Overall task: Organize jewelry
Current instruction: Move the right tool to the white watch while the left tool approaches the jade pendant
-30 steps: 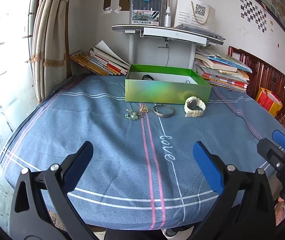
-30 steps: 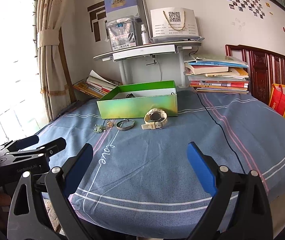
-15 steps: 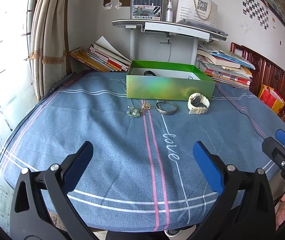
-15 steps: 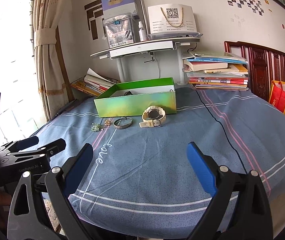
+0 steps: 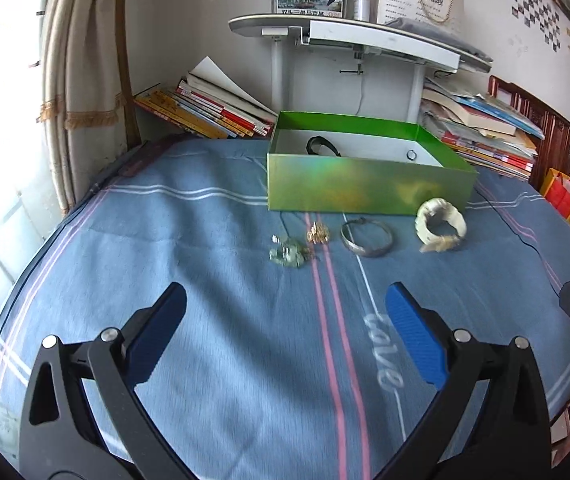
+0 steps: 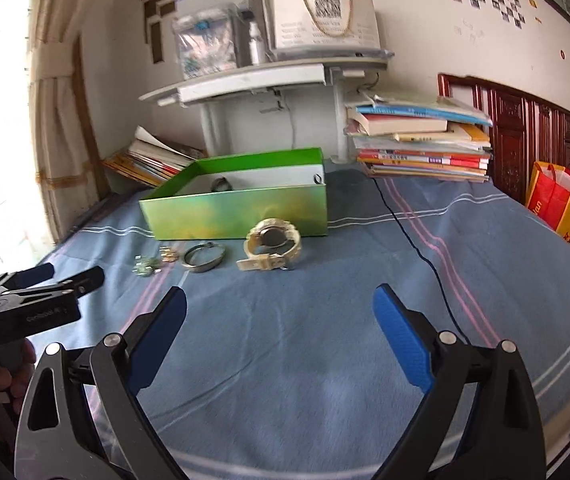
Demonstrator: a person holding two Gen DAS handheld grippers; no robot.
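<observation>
Both tools are wide open with nothing in them, hovering over the near end of the bed. All the loose stuff sits in a row straight ahead of me, just in front of the green box (image 5: 369, 192): green pendant (image 5: 288, 253), gold bit (image 5: 317, 234), silver bangle (image 5: 367, 237), cream watch (image 6: 271, 245). My left tool (image 5: 285, 336) lines up with the pendant and gold piece, so I'd go for those; the right tool (image 6: 279, 334) is nearer the watch. Row runs left to right. Nothing blocks the way, only the black cable (image 6: 417, 248) off to the right, and the box already holds a dark band and a ring
</observation>
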